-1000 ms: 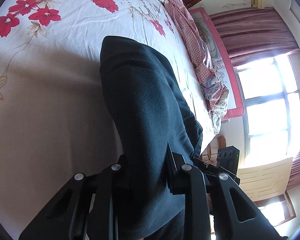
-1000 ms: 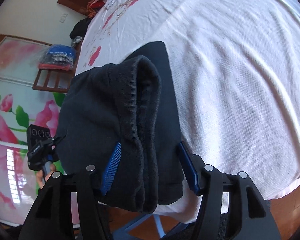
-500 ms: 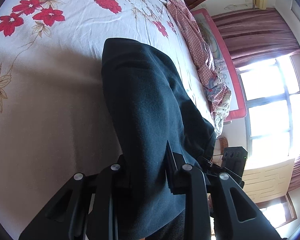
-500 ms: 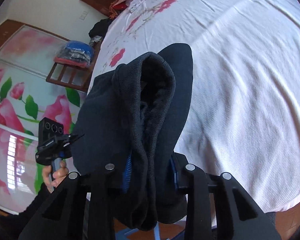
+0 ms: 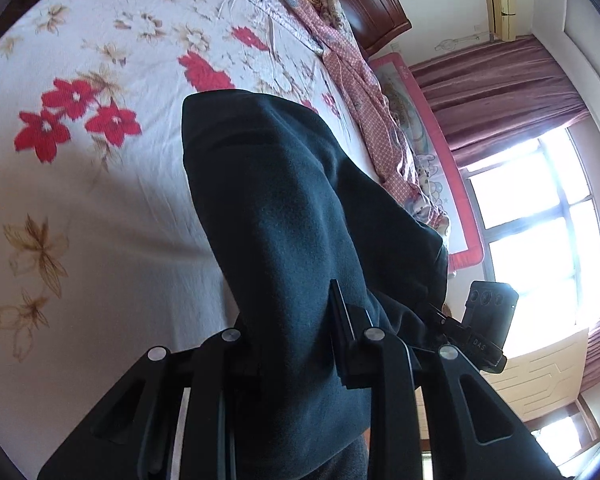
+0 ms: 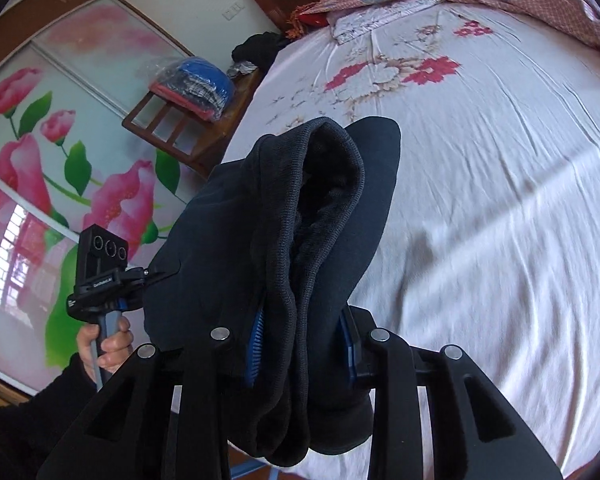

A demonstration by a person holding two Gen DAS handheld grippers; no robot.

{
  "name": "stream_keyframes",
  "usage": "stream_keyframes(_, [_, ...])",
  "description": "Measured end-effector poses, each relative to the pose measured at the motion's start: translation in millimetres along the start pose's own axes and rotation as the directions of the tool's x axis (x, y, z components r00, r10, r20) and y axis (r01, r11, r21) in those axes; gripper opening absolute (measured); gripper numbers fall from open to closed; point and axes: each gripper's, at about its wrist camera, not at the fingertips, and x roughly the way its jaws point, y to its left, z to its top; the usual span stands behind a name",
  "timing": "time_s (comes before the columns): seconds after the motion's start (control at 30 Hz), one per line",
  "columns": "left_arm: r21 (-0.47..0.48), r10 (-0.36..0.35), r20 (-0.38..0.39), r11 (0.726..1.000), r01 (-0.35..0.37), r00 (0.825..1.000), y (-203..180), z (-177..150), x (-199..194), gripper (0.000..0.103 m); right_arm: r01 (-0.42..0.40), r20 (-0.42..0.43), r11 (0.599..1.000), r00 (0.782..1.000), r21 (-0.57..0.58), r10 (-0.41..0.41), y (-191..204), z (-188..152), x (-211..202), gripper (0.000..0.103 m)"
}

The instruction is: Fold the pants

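Floral bedsheet (image 5: 100, 208) beneath dark pants (image 5: 300, 220); left gripper (image 5: 292, 344) and right gripper (image 6: 304, 344) both clamped on them

Left gripper (image 5: 296, 344) clamped tight on dark pants (image 5: 300, 216), right gripper (image 6: 304, 344) pinched on the waistband, both angled downward.

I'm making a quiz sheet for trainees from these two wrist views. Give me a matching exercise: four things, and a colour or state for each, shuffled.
Things:
1. pants
2. bedsheet
3. curtains
4. right gripper

States:
A. white with red flowers
B. dark, held by both grippers
C. shut on bunched fabric
D. maroon, beside the window

Pairs: 1-B, 2-A, 3-D, 4-C
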Motion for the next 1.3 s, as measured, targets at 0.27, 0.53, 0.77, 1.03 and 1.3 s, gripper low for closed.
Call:
stream_keyframes(0.27, [0.001,0.079,0.066,0.997,-0.079,0.995,14.1,59.4,-1.6,0.024,-0.041,-0.024,0.999,0.999,0.002,0.041,-12.1,62.8,67.1,0.03])
stream_keyframes(0.53, [-0.142,0.19,0.001,0.972,-0.188,0.982,90.4,66.4,35.8,0.057,-0.066,-0.028,0.955,0.997,0.291,0.077,-93.8,46.9,128.4,0.064])
stream_keyframes(0.77, [-0.075,0.4,0.116,0.916,-0.393,0.909,74.5,52.0,-24.5,0.081,0.019,0.037,0.949,0.999,0.316,-0.032,-82.5,19.3,69.8,0.065])
stream_keyframes(1.03, [0.003,0.797,0.248,0.567,-0.824,0.55,19.8,11.5,-78.9,0.101,0.273,-0.034,0.909,0.961,0.315,-0.276,-41.5,-21.1,21.0,0.084])
stream_keyframes(1.3, [-0.029,0.885,0.202,0.433,-0.901,0.419,-4.2,-56.2,-96.9,0.101,0.473,-0.134,0.839,0.881,0.27,-0.453,-6.3,-76.1,18.8,0.084])
